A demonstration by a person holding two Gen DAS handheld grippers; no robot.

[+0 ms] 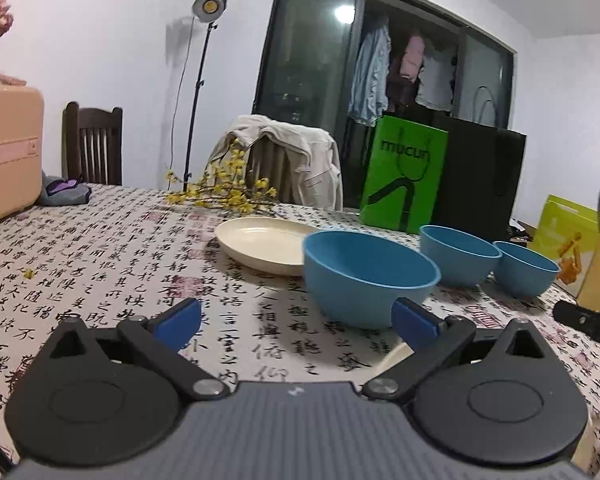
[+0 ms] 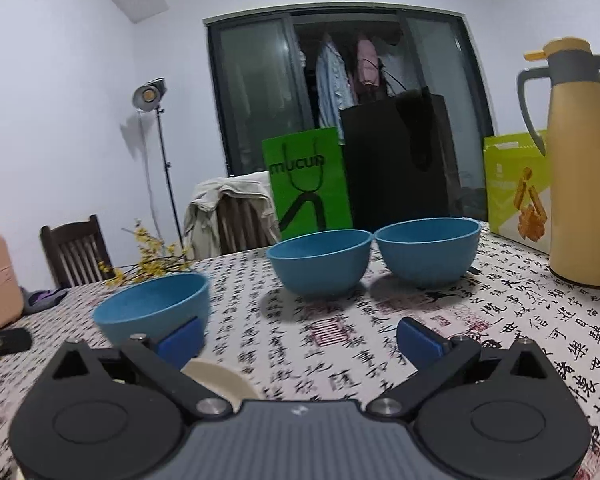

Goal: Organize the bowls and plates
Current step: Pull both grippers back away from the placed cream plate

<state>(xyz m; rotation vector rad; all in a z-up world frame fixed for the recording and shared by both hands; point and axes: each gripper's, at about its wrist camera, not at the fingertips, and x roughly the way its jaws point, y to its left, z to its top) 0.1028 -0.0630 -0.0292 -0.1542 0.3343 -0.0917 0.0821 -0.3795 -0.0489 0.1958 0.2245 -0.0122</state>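
Observation:
Three blue bowls stand upright on the patterned tablecloth. In the left wrist view the nearest blue bowl sits just beyond my open left gripper, with two smaller-looking blue bowls further right. A cream plate lies behind the near bowl. A second cream plate's rim peeks out under the gripper. In the right wrist view my right gripper is open and holds nothing; one blue bowl is behind its left finger, two more stand ahead. A cream plate edge shows below.
A yellow thermos jug stands at the right. Green bag, black bag and a yellow-green box line the table's far edge. Yellow flower sprigs, a peach case and chairs are at the left. A black object lies right.

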